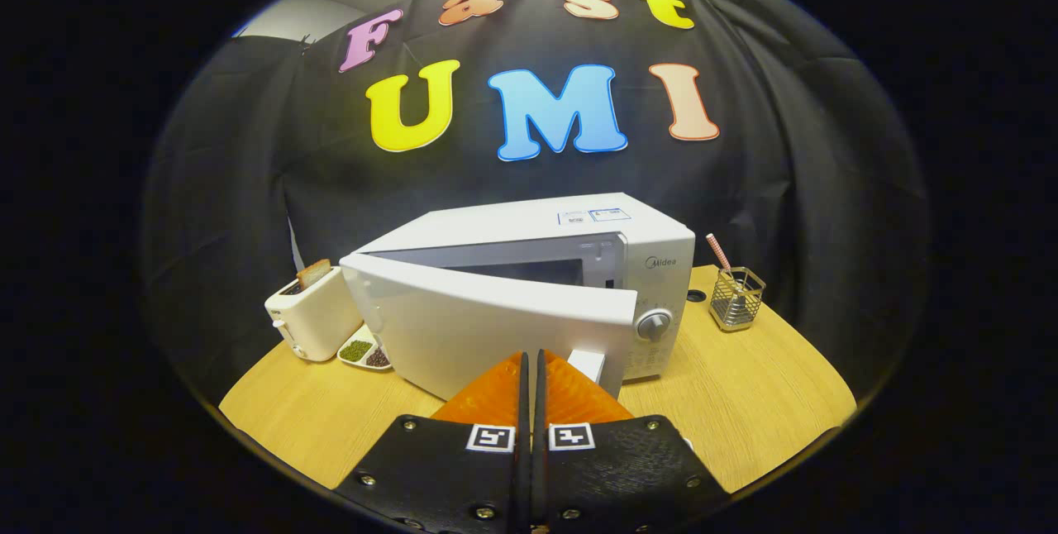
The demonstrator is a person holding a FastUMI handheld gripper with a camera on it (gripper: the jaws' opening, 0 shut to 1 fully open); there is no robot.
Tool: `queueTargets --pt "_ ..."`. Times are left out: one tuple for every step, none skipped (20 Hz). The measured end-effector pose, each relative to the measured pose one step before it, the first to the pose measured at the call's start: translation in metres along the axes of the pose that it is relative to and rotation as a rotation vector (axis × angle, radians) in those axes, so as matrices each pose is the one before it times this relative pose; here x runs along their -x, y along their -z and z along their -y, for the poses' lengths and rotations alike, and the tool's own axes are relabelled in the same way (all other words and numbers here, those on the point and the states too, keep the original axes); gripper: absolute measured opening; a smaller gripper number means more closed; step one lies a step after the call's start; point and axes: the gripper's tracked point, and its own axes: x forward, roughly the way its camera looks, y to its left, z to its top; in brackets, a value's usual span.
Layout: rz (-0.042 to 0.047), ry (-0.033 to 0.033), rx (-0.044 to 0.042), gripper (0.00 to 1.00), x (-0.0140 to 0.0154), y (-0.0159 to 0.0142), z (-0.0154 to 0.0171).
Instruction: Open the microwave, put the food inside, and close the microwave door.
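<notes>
Gripper (531, 360): fingers pressed together, holding nothing, tips at the door's outer face | microwave (579, 269): mid-table, door (488, 327) partly ajar | toaster (310, 315): near table's left edge.

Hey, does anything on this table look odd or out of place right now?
Nothing spilled or damaged. The white microwave's door stands partly ajar, just ahead of the closed gripper, which holds nothing. The white toaster with toast stands upright beside it.

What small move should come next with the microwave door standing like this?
Probably push the door a little further toward shut. It stands partly ajar, its free edge near the knob, the cavity still showing above it. The gripper has its fingers together, holding nothing, tips right at the door's outer face.
</notes>
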Motion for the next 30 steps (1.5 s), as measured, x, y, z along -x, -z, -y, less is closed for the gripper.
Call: queueTargets --pt "0.00356 0.00707 -0.00343 0.01 -0.00684 -0.00438 0.00412" --pt "0.00233 0.00552 -0.00374 0.01 -0.00528 -0.00274 0.00283" --pt "0.00144 0.00452 -0.00187 0.01 -0.00657 -0.00294 0.003" --pt "0.00226 0.00419 0.00065 0.01 -0.00634 -0.0023 0.00218" --pt "-0.00185 0.00313 0.00136 0.01 -0.00667 -0.00102 0.00126" --pt "-0.00318 0.00162 0.00325 0.01 -0.00631 -0.00015 0.00089" --pt "-0.00187 0.00193 0.00155 0.01 -0.00533 -0.0008 0.0009" --pt "-0.00012 0.00091 0.00163 0.01 -0.00495 -0.0007 0.00094" --pt "0.00287 0.00052 0.00202 0.01 -0.00432 -0.00165 0.00112" --pt "0.00629 -0.00009 0.00233 0.01 -0.0034 -0.00207 0.00134" --pt "0.0087 0.00017 0.00507 0.01 -0.00399 -0.00287 0.00114" --pt "0.00731 0.001 0.0081 0.01 -0.00473 -0.00175 0.00093" --pt "0.00502 0.00299 0.00845 0.01 -0.00592 -0.00209 0.00123" --pt "-0.00056 0.00686 0.007 0.01 -0.00652 -0.00078 0.00236" --pt "0.00008 0.00559 0.00014 0.01 -0.00647 -0.00245 0.00247" --pt "0.00054 0.00561 -0.00659 0.01 -0.0056 -0.00246 0.00224" --pt "-0.00178 -0.00018 -0.01722 0.01 -0.00291 -0.00069 0.00009" --pt "0.00013 -0.00063 -0.00451 0.01 0.00206 0.00172 -0.00144" --pt "0.00808 -0.00159 0.0153 0.01 0.00025 -0.00003 -0.00053" --pt "0.01077 -0.00073 0.01935 0.01 -0.00219 -0.00079 0.00081" --pt "0.00656 0.00074 0.0103 0.01 -0.00375 -0.00121 0.00042" --pt "0.00848 0.00964 0.01424 0.01 -0.0094 -0.00304 0.00325" --pt "-0.00459 -0.00775 -0.01703 0.01 0.00621 -0.00223 0.00062" --pt "-0.00141 0.00065 0.01092 0.01 -0.00589 0.00392 -0.00074" --pt "0.01092 -0.00073 0.02849 0.01 0.00059 -0.00044 -0.00096" --pt "0.00122 0.00328 0.02839 0.01 -0.00032 0.00162 -0.00032" --pt "0.00319 0.00021 0.02754 0.01 0.00037 0.00082 -0.00019" --pt "-0.00031 -0.00427 0.0178 0.01 0.00105 -0.00006 0.00074" --pt "-0.00038 -0.00726 0.00233 0.01 0.00096 -0.00115 0.00017" --pt "-0.01401 -0.0063 -0.00804 0.01 0.00035 -0.00125 0.00153"
